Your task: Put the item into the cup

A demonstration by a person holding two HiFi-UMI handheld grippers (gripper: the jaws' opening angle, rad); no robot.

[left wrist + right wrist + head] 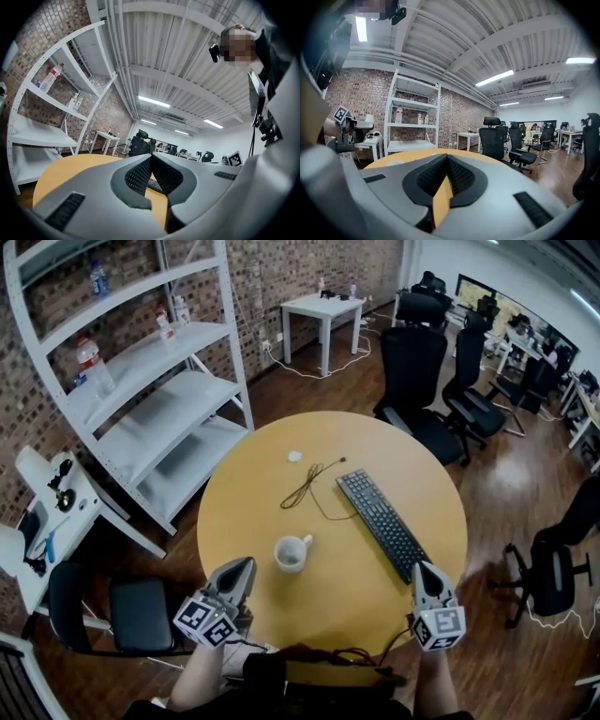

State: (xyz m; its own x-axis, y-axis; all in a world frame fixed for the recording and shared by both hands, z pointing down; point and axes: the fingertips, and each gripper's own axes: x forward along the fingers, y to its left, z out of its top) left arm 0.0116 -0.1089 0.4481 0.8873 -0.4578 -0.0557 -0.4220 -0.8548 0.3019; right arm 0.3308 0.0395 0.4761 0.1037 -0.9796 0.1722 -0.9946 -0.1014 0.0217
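We log a round yellow wooden table [253, 498] by a red brick wall [281, 268]. White handled ceramic cup [292, 554] stands upright; left gripper [242, 564] and right gripper [424, 570] pinched together, empty.

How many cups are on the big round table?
1. The white cup stands near the front of the round table, left of the keyboard. Nothing looks big enough to hide another.
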